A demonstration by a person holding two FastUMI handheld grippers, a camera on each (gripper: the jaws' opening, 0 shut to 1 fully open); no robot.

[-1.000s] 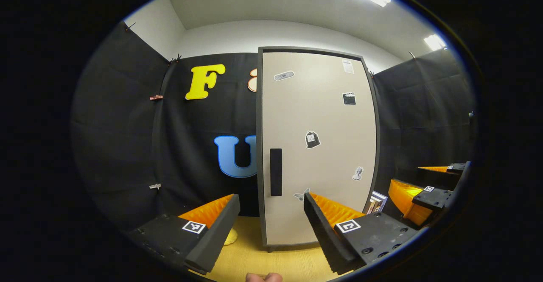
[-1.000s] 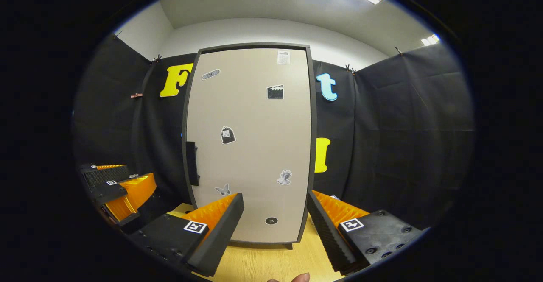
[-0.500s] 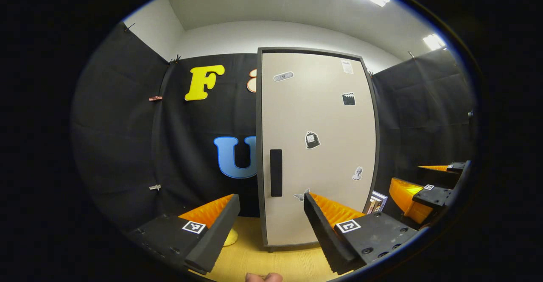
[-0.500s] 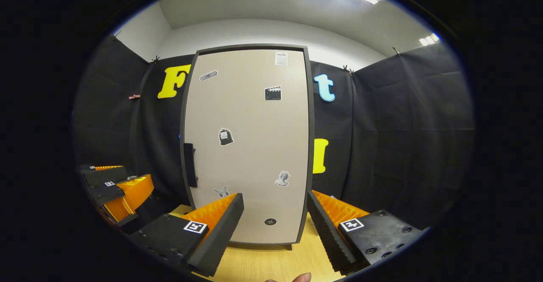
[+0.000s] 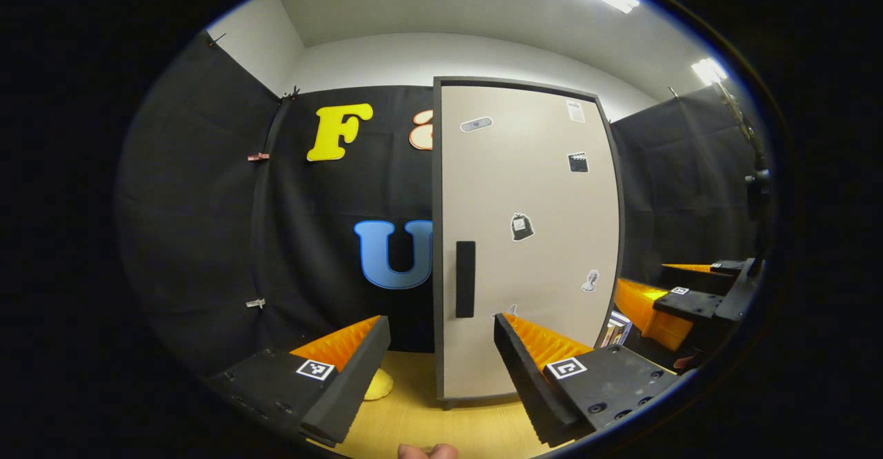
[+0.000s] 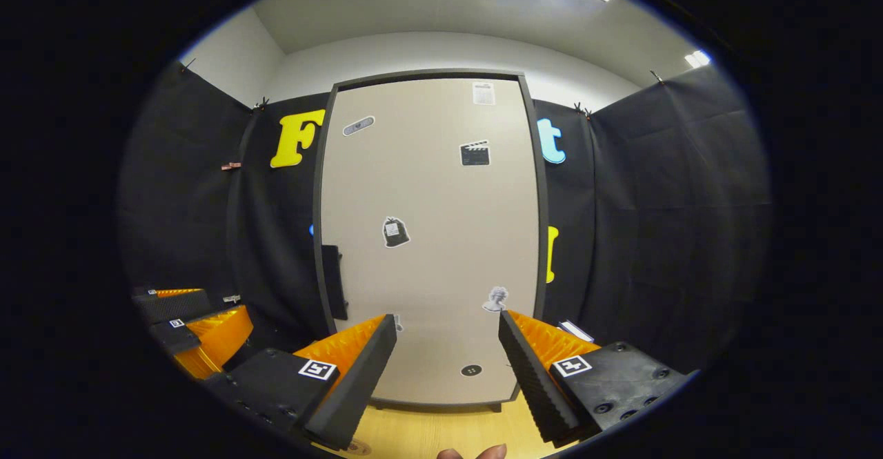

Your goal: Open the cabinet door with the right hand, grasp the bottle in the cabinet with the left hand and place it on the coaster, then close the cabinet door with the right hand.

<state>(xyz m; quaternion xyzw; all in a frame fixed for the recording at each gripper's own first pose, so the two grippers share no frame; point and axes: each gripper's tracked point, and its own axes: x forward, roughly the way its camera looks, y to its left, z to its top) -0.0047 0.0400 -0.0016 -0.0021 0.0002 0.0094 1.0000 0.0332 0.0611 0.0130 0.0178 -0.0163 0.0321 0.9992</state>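
The cabinet stands upright near the back edge of the pale wood-grain worktop, a tall narrow box with its long axis vertical; its door is a flat, matte beige panel in a dark frame, shut flush and facing the tongs, dotted with small stickers; a slim dark rectangular handle runs vertically along the door's left edge, low of centre; the left tongs hang spread wide in front of the cabinet's left edge, holding nothing, their inner faces ribbed; the right tongs are likewise wide apart and empty, squarely facing the door's lower half, apart from it; a soft yellow rounded object lies on the worktop left of the cabinet; what is inside the cabinet cannot be told.
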